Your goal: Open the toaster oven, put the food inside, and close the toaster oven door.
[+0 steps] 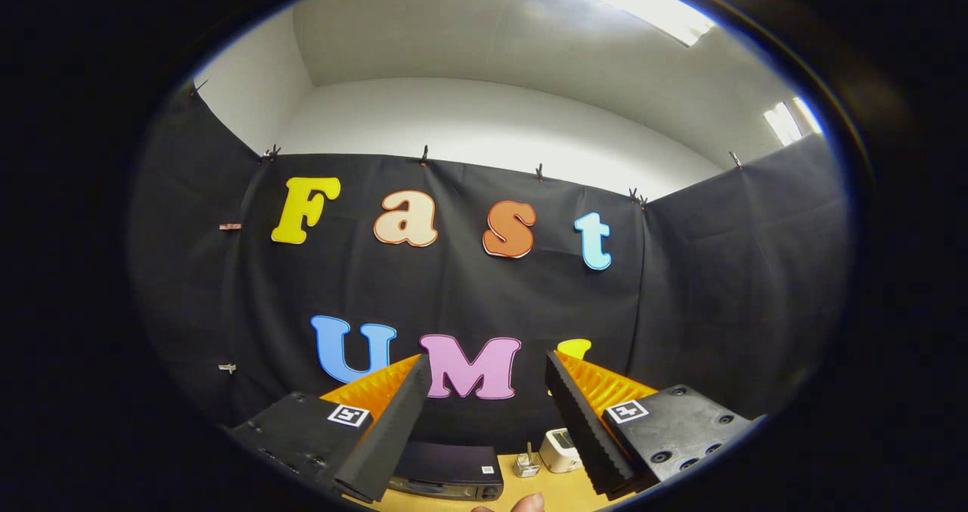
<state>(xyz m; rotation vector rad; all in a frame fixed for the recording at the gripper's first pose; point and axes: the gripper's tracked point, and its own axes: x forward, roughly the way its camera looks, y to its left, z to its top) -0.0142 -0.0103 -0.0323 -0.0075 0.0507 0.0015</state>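
Toaster oven below spread fingers

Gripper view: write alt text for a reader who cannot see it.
The gripper is raised with its fingers open and nothing between them, aimed at the booth's black cloth wall. Below and beyond the fingers, a dark toaster oven sits on a wooden table beside a small white appliance and a little metal item.

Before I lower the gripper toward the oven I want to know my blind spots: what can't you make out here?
- Toaster oven, gripper view: the near finger covers part of it; door state unclear.
- Food: none identifiable; small white object and clear item too small to name.
- Fingertip of a person: cut off at the bottom.
- Gripper: fingers apart, holding nothing.
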